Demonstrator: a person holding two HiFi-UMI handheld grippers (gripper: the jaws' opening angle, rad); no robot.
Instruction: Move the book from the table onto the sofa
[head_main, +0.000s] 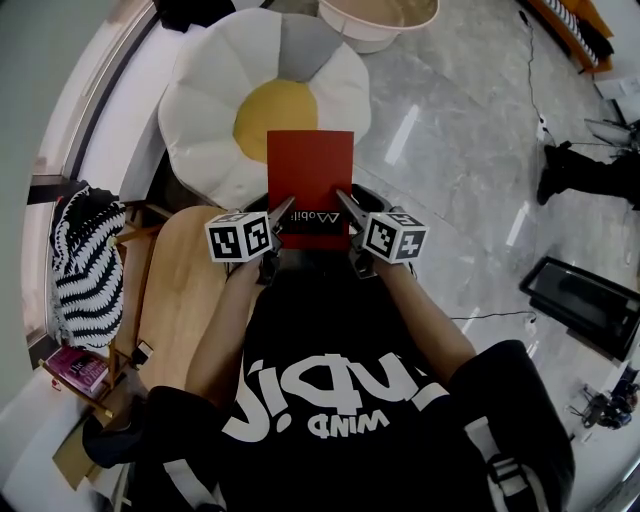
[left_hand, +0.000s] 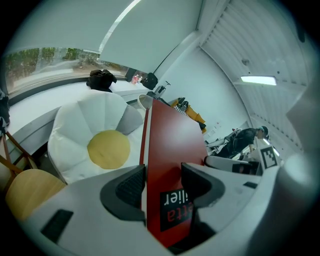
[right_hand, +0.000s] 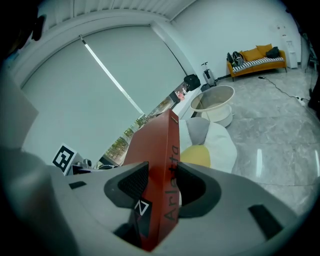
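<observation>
Book (head_main: 310, 185): red, off the counter, in the air, pinched at its near edge by both grippers. Left gripper (head_main: 281, 216) had its fingers (left_hand: 131, 186) clamped on the left corner. Right gripper (head_main: 347, 208) had its fingers (right_hand: 134, 181) clamped on the spine side. Book hung by the flower-shaped sofa (head_main: 205, 95), at its 5 o'clock edge, far end toward the yellow centre. My read: pick-up done, carry nearly done; lowering and release left. Round wooden counter (head_main: 180, 290) sat at the book's 8 o'clock, a striped black-and-white bundle (head_main: 88, 255) at 9, a white tub (head_main: 375, 25) at 12. Grey marble floor (head_main: 450, 150) at 3; window (left_hand: 45, 65) behind the sofa.
</observation>
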